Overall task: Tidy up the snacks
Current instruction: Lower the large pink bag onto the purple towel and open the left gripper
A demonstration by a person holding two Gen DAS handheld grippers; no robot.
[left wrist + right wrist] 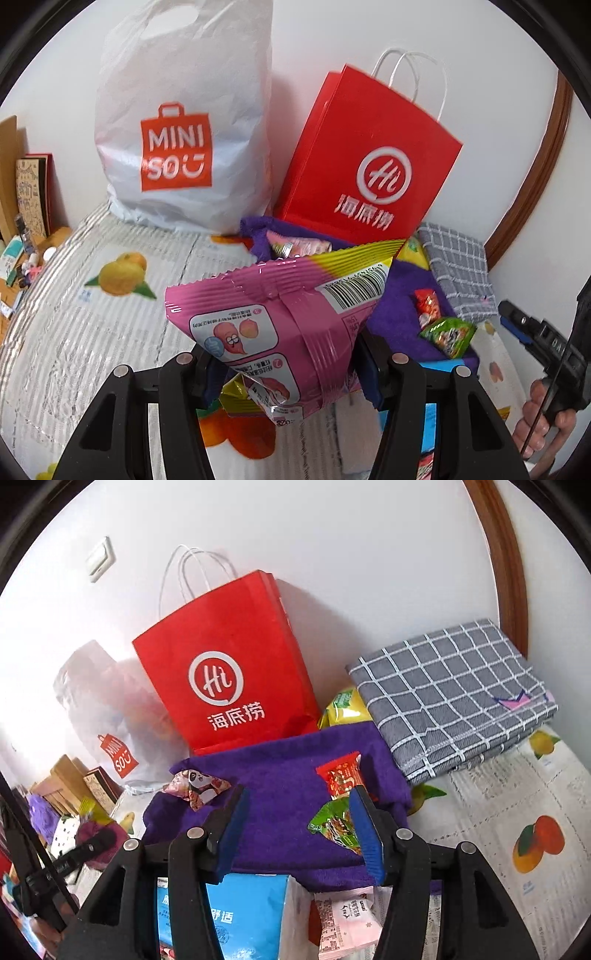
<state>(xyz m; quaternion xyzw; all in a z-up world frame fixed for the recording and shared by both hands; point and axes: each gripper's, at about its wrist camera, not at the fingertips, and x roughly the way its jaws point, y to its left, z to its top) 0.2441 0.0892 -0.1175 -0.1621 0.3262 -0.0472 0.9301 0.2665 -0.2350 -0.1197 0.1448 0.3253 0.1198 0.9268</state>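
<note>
Only in the left wrist view do we see the pink snack bag (284, 325), gripped in our left gripper (284, 373), whose jaws are closed on the bag's lower part; the bag is raised above the fruit-print table cover (92, 325) and in front of the purple cloth (402, 314). Its long axis runs up and away from the fingers, tilting to the right, with the yellow crimped end and barcode at the far top and the printed back panel facing the camera upside down. That view also shows the white shopping bag (181, 122) full on, beside the red paper bag (369, 158), and our right hand (546, 421) at the edge. The right wrist view alone shows the right gripper (299, 819) with jaws wide apart and nothing between them, hovering over the purple cloth. There we see a red candy packet (341, 775) and a green candy packet (332, 827) lying on the cloth just beside the right finger, a panda-print packet (195, 782) near the left finger, a blue box (251, 915) below, and the folded grey checked cloth (454, 694) to the right.
</note>
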